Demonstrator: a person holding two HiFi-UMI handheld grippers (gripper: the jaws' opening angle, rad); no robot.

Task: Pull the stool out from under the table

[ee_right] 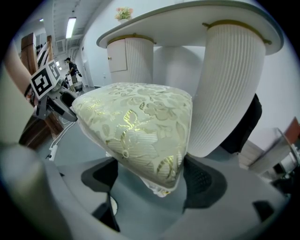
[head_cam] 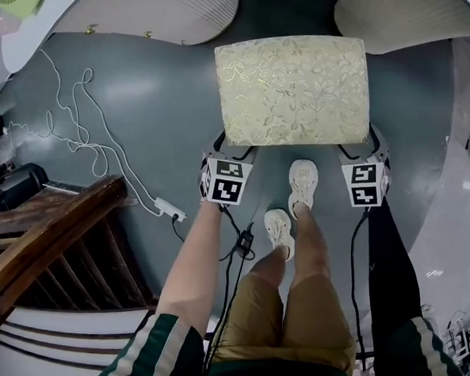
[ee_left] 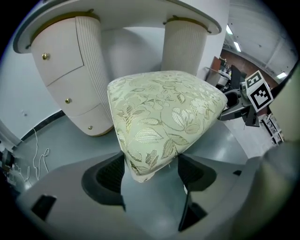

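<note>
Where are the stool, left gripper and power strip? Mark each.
stool [head_cam: 293, 87]: head view, middle of the seat cushion.
left gripper [ee_left: 151, 174]: left gripper view, midway between its jaws.
power strip [head_cam: 170, 209]: head view, its white body.

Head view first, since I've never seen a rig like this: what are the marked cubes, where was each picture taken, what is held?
No robot: a person holds a two-jaw gripper in each hand; the marker cubes are part of those. The head view looks down from the person's head. The other two pictures come from cameras riding on the left gripper and the right gripper. Each clamps a near corner of the stool, which stands on the grey floor before the white table.
</note>
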